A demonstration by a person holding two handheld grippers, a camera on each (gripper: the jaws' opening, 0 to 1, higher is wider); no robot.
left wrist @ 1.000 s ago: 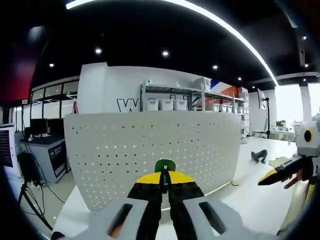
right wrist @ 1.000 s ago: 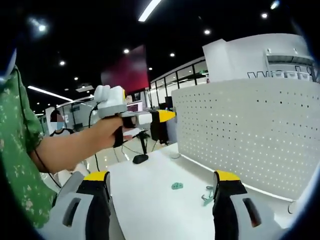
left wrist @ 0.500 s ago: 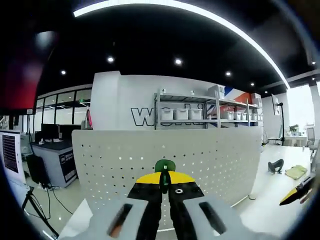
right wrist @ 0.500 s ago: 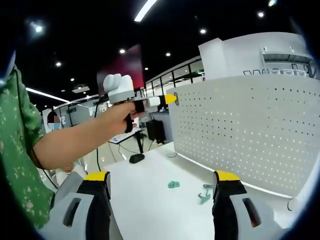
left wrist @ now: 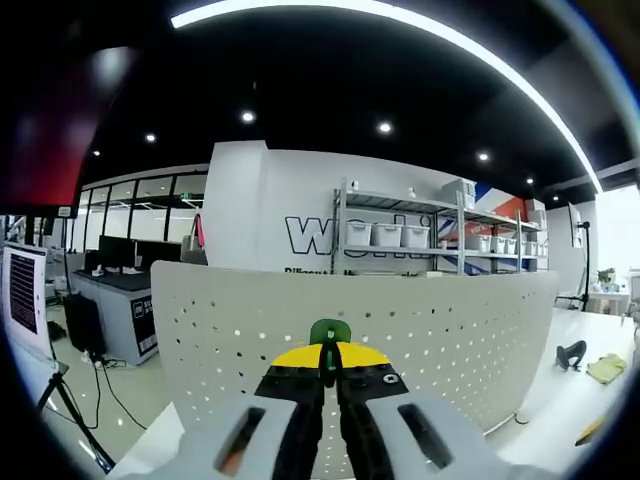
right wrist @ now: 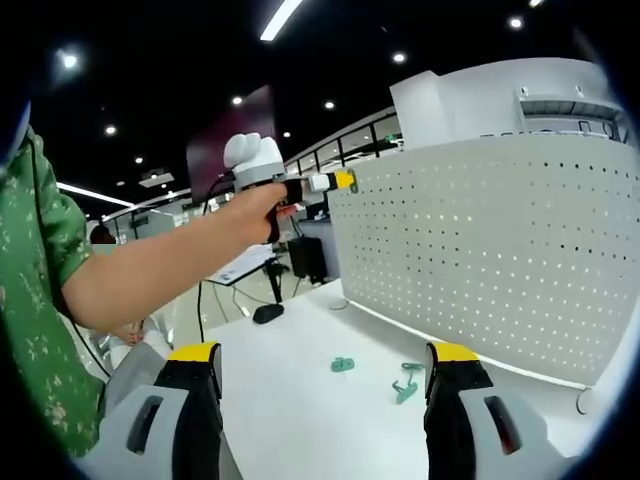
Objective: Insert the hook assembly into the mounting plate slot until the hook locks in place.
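My left gripper [left wrist: 329, 356] is shut on a small green hook [left wrist: 329, 331], whose rounded top sticks out above the yellow tips. Straight ahead of it stands the white perforated mounting plate [left wrist: 420, 325], upright on the white table. In the right gripper view a hand holds the left gripper [right wrist: 343, 181] up by the plate's [right wrist: 500, 250] top left corner; whether the hook touches the plate I cannot tell. My right gripper [right wrist: 323, 353] is open, low over the table, with nothing between its jaws. Two loose green hooks [right wrist: 343, 364] [right wrist: 405, 386] lie on the table in front of the plate.
A bare arm with a green sleeve [right wrist: 40, 300] crosses the left of the right gripper view. A black object [right wrist: 267, 314] sits at the table's far edge. Another dark item [left wrist: 571, 353] and a yellow cloth [left wrist: 606, 368] lie right of the plate. Shelves with white bins [left wrist: 390, 235] stand behind.
The left gripper, still holding the green hook, has risen and moved in toward the plate's top left corner. The right gripper has slipped out of the left gripper view's right side.
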